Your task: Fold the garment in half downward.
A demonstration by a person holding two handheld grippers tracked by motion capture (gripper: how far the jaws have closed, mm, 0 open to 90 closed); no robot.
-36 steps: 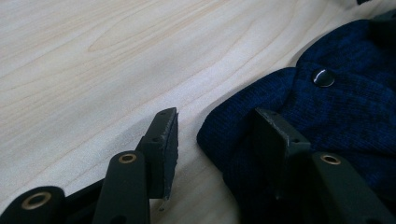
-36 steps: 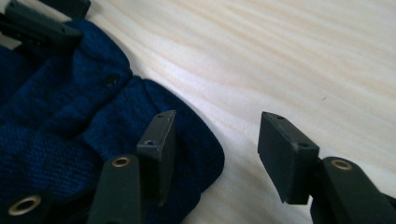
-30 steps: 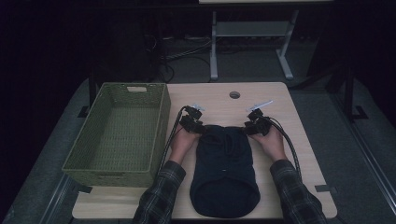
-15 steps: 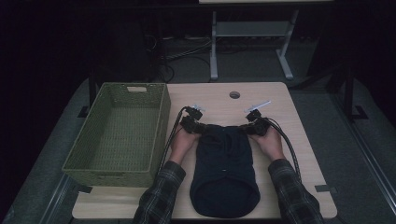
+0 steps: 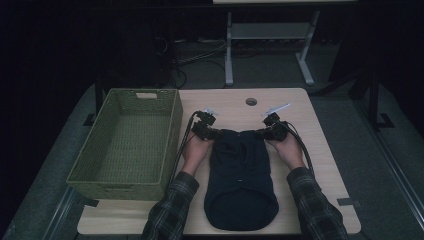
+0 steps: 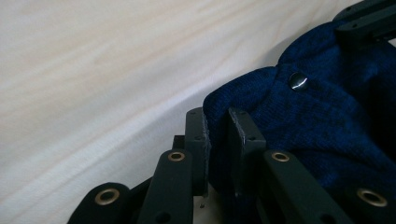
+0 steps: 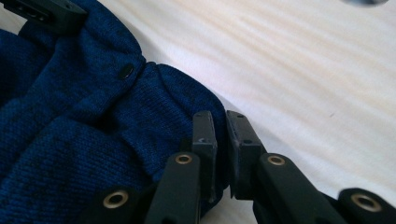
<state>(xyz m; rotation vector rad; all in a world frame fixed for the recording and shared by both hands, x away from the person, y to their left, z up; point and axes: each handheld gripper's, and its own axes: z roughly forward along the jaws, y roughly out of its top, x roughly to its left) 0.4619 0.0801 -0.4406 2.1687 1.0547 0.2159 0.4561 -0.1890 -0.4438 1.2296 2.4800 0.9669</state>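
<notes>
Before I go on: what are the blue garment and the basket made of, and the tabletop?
The blue garment looks like a knitted fabric, wool or acrylic: fine matte ribbed loops, with a glossy dark button, perhaps plastic or metal. The basket appears woven, olive-green wicker or paper cord, judging by its regular plaited texture. The tabletop looks like pale wood or wood-grain laminate, smooth with faint streaks.

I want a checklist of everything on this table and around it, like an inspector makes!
Surface: pale wooden table, round hole near far edge.
Job's things: dark blue knitted garment lying flat; woven basket, nothing in it.
Clutter: nothing seen.
Grippers: left gripper and right gripper each pinch a far corner of the garment.
Cables: black cables trail from both grippers.
Surroundings: dark floor, metal stand behind table.
</notes>
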